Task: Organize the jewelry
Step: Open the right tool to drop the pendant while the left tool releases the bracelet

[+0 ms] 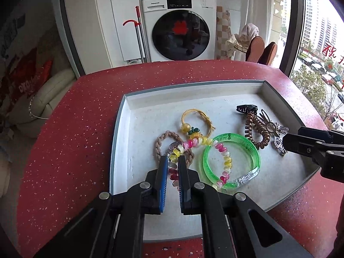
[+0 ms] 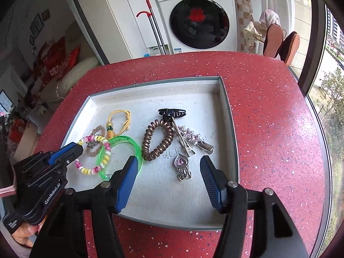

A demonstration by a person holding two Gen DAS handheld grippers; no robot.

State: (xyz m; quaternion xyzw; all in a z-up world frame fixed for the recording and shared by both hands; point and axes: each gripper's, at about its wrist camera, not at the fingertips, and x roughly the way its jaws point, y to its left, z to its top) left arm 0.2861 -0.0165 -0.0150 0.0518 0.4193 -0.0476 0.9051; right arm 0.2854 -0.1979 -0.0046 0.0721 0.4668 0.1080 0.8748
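A shallow grey-rimmed tray (image 2: pixel 230 129) sits on the red speckled tabletop (image 2: pixel 268 118) and holds all the jewelry. On its left side, a pink, yellow and white spiral bracelet (image 1: pixel 225 161) drapes over a translucent green bangle (image 1: pixel 253 150), with a beige braided band (image 1: pixel 160 144) and a yellow cord bracelet (image 1: pixel 206 118) beside them. To the right lie a brown coil hair tie (image 2: pixel 159 142), a black claw clip (image 2: pixel 172 112), silver star clips (image 2: pixel 193 138) and a purple heart charm (image 2: pixel 182 163). The left gripper (image 1: pixel 173 161) has its jaws narrow, closed around a strand of the spiral bracelet. The right gripper (image 2: pixel 169 165) has its jaws wide, poised above the heart charm. Only the right wrist view shows the heart charm clearly; the left view shows the pinched strand up close
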